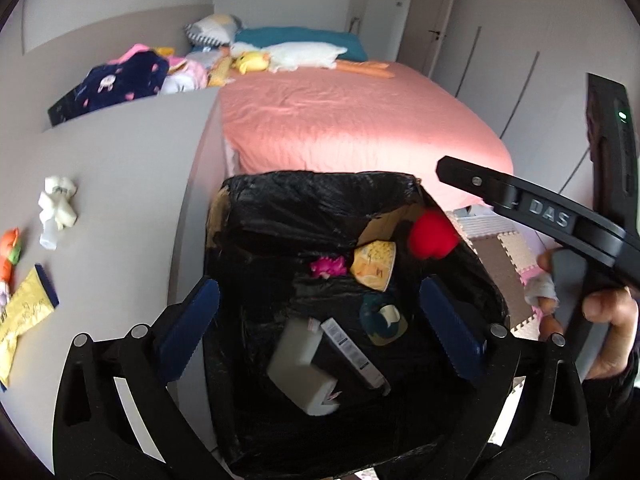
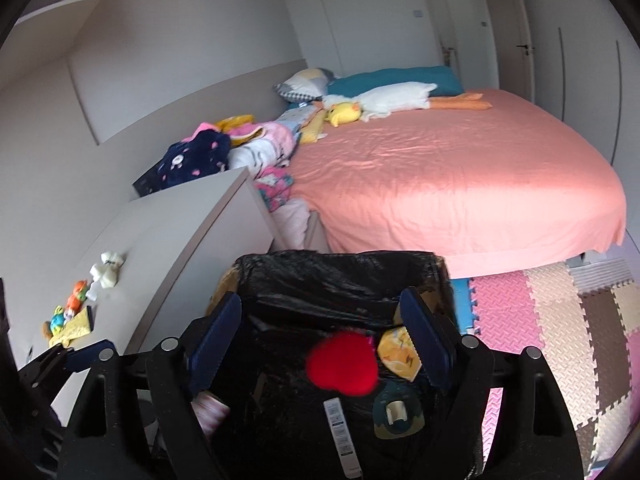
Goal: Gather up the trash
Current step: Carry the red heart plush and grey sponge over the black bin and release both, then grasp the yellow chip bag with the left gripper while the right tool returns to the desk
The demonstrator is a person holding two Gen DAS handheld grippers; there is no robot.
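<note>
A bin lined with a black bag point(image 1: 320, 200) point(image 2: 340, 276) stands between the desk and the bed. My left gripper point(image 1: 319, 282) is open above it, and a blurred white box point(image 1: 300, 368) hangs in the gap clear of both pads. My right gripper point(image 2: 322, 294) is open too, with a blurred red soft thing point(image 2: 342, 364) point(image 1: 432, 236) loose below its fingers point(image 1: 500, 192). Inside lie a yellow wrapper point(image 1: 374, 264), a pink scrap point(image 1: 328, 268) and a barcoded dark box point(image 1: 352, 356). On the desk lie crumpled white tissue point(image 1: 58, 208) point(image 2: 106, 274), a yellow packet point(image 1: 24, 316) and an orange piece point(image 1: 10, 256).
The grey desk point(image 1: 120, 184) runs along the left, with a clothes pile point(image 1: 120, 76) at its far end. A bed with a pink sheet point(image 2: 460, 176) and plush toys fills the back. Foam puzzle mats point(image 2: 560, 340) cover the floor to the right. A hand point(image 1: 608, 320) holds the right gripper.
</note>
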